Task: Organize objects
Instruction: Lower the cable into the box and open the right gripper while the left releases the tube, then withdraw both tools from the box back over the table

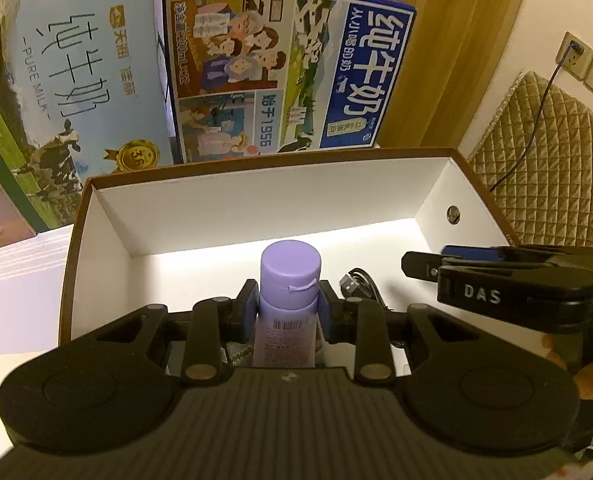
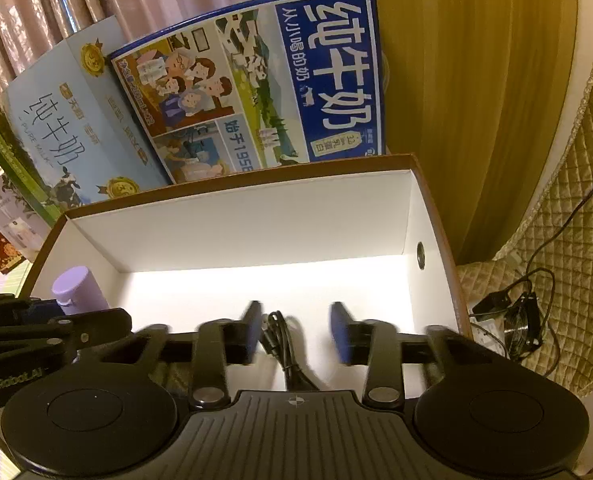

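Left gripper (image 1: 288, 308) has its blue fingers (image 1: 249, 312) pinching a lilac bottle (image 1: 289, 280) just under the cap, long axis running away from the camera, cap toward the far wall of the open white box (image 1: 256, 204). There's a barcode label on its body, text too small to read. Right gripper (image 2: 296, 332) sits with fingers spread over a black USB cable (image 2: 280, 340) lying in the box, not touching it. "DAS" is printed on the right gripper's side. Behind the box: a pale milk carton (image 1: 68, 92) reading "PURE MILK" and a blue milk carton (image 1: 288, 72) with "1956".
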Tool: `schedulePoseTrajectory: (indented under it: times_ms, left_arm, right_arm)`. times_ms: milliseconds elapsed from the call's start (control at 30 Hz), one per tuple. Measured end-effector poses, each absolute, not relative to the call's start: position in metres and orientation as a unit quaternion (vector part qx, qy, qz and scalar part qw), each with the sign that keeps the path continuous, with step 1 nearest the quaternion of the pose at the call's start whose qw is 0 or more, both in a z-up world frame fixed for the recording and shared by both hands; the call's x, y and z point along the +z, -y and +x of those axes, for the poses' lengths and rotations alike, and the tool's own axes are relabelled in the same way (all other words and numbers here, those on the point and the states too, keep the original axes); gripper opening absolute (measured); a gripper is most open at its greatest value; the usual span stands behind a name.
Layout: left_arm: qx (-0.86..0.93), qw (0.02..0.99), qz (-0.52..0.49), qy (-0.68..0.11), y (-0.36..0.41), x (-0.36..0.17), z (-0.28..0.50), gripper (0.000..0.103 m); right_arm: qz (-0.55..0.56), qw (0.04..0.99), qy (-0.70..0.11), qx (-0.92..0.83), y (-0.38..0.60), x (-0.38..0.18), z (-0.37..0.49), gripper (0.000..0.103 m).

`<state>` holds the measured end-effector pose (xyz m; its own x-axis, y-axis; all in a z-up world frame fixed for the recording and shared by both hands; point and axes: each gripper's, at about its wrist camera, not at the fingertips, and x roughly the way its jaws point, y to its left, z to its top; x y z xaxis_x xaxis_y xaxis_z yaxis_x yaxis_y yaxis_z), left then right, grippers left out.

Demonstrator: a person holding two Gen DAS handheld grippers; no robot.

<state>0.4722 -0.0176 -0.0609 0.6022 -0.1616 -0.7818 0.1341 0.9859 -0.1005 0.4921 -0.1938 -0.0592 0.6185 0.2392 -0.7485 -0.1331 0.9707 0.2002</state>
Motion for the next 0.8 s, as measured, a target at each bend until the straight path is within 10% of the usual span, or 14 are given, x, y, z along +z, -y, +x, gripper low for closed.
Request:
schedulePoseTrajectory:
  times_ms: [800]
  left_arm:
    - [-0.060, 0.885, -0.020, -0.462, 0.003, -0.063, 0.472, 0.049]
  right_arm:
    - [0.038, 0.896, -0.422, 0.130, 0.185, -0.047, 0.465, 0.072]
